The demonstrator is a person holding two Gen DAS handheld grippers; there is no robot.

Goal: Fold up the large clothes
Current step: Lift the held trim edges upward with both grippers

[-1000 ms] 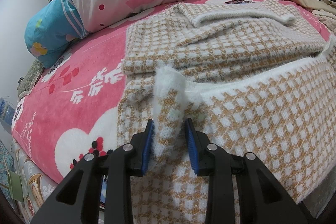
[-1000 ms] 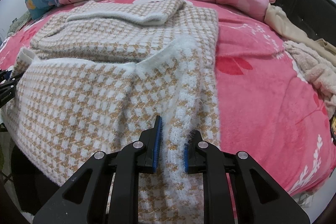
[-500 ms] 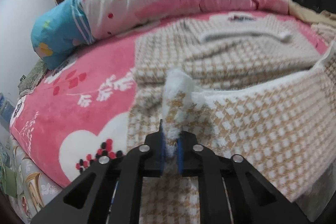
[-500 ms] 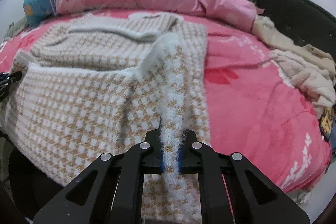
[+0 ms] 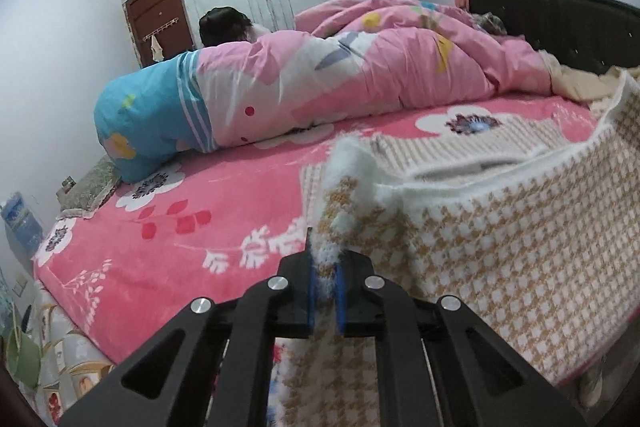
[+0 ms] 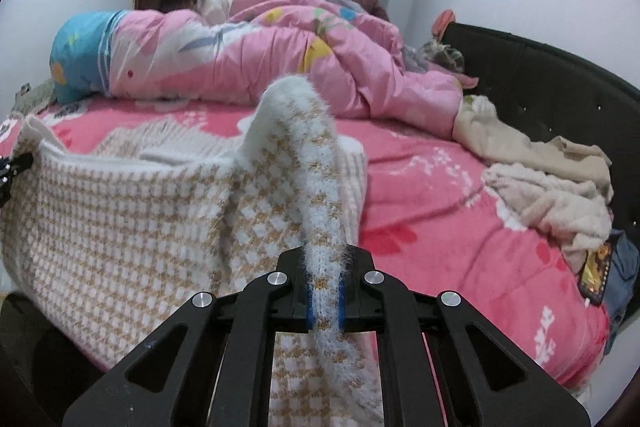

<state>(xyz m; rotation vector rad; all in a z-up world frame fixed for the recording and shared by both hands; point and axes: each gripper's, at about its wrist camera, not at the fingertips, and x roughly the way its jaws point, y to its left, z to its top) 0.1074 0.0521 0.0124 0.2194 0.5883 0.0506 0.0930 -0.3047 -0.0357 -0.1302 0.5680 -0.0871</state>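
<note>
Nearest, we log two grippers: our left gripper (image 5: pixel 324 283) and right gripper (image 6: pixel 325 291), each clamped on a fuzzy white edge of one tan-and-white checked sweater (image 5: pixel 500 239). Its pinched edges are raised; the rest lies on the pink floral blanket (image 5: pixel 160 247). Bare blanket lies left and right of it. Beyond: one puffy pink quilt (image 6: pixel 260 63), one heap of beige clothes (image 6: pixel 548 183), one black padded headboard (image 6: pixel 560 79).

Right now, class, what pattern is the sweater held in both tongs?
Tan-and-white houndstooth check with fuzzy white trim on the sweater; clearest in the right wrist view.
</note>
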